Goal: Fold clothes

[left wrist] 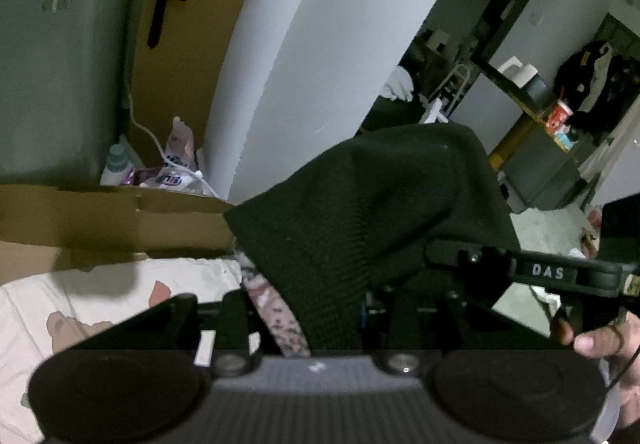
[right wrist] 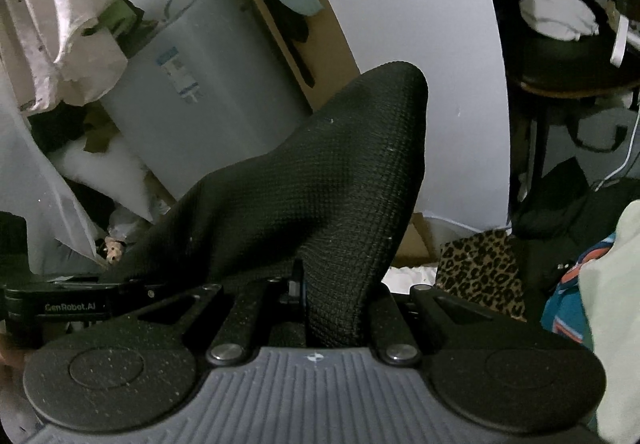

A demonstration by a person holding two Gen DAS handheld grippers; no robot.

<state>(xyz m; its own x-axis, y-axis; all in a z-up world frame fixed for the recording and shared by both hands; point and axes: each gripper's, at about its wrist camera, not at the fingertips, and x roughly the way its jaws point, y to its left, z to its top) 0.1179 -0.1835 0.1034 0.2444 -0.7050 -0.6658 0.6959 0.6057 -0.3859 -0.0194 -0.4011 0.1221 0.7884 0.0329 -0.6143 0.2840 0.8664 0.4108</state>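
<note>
Knit cloth, a dark sweater (left wrist: 360,212) with bumpy ribs, is draping in a soft hump between both grippers; left gripper (left wrist: 320,308) and right gripper (right wrist: 316,296) are each pinching it above the bed.

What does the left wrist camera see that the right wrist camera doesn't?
Only the left view shows a white sheet with brown patches, a bottle, a red cup and a hand on the other tool. Only the right view shows leopard-print fabric and a pale hanging garment. Both show the black knit garment clamped in their own tool, and a white column.
</note>
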